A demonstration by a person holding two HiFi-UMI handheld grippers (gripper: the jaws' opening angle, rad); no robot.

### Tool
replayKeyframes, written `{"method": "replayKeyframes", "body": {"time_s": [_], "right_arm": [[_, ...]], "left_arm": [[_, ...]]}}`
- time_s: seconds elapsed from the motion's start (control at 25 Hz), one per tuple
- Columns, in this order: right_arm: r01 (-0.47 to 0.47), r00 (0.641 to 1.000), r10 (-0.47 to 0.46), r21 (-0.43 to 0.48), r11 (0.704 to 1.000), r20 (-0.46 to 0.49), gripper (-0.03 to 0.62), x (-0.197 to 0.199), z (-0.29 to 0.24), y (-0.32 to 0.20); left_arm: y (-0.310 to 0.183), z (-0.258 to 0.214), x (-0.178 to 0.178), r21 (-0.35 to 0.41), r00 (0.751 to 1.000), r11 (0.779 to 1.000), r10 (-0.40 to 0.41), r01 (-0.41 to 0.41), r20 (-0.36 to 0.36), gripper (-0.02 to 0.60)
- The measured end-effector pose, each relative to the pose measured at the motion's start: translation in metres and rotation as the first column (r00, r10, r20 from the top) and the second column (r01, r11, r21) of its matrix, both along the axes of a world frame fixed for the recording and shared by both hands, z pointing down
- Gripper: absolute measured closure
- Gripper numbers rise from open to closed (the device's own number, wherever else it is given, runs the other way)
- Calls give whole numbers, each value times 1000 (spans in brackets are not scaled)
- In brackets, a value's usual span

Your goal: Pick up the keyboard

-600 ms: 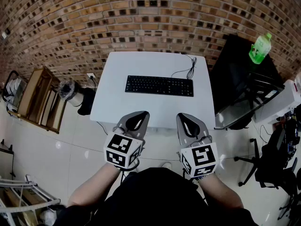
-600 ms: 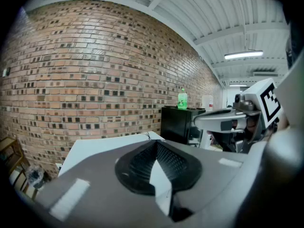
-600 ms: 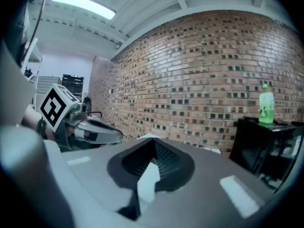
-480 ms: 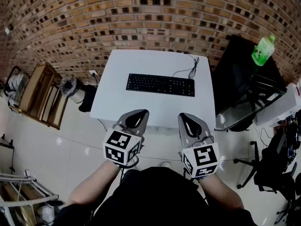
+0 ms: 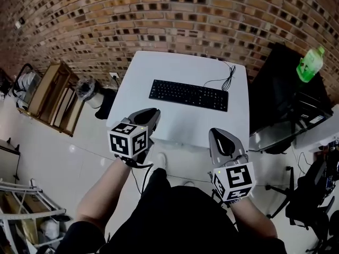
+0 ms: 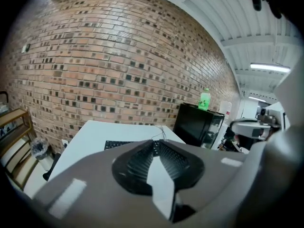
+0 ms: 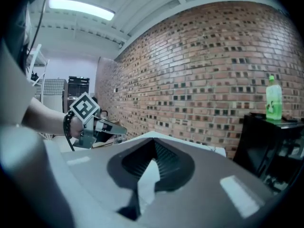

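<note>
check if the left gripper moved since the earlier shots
Yes. In the head view the left gripper has gone forward and now overlaps the table's near edge by its left corner.

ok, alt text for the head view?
A black keyboard lies on a white table before a brick wall. The left tool and right tool hover by the table's near edge, short of the keyboard, holding nothing.

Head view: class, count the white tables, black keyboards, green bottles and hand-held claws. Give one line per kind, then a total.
white table: 1
black keyboard: 1
green bottle: 1
claws: 2, left claw and right claw
Total: 5
</note>
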State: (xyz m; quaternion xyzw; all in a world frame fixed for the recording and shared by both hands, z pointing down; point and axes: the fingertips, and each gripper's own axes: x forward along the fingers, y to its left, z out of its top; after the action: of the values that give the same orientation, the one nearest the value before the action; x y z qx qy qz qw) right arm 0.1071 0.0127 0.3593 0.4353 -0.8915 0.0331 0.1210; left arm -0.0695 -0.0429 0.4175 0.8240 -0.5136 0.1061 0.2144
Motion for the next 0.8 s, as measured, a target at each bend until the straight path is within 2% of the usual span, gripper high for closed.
{"method": "replayKeyframes", "body": {"time_s": [0.24,0.4,0.56,0.8], "right_arm": [[-31,999,31,-14,999,-9,592,-9,4,-34],[-67,998,66,-32,997,-21,592,-21,5,-65],[-110,993,108,-60,992,-37,591,-32,8,-96],[-161,986,155,-109,981,-61,592,-46,21,-132]], "left_arm": [[-59,42,-43,-119,999,993,-28,25,-31,475],[-108,72,-72,-217,995,976,-50,30,-85,428],[-153,107,-94,-329,989,944,-41,-10,-145,426],[-206,164,-125,-462,988,887,-61,-13,-144,426]]}}
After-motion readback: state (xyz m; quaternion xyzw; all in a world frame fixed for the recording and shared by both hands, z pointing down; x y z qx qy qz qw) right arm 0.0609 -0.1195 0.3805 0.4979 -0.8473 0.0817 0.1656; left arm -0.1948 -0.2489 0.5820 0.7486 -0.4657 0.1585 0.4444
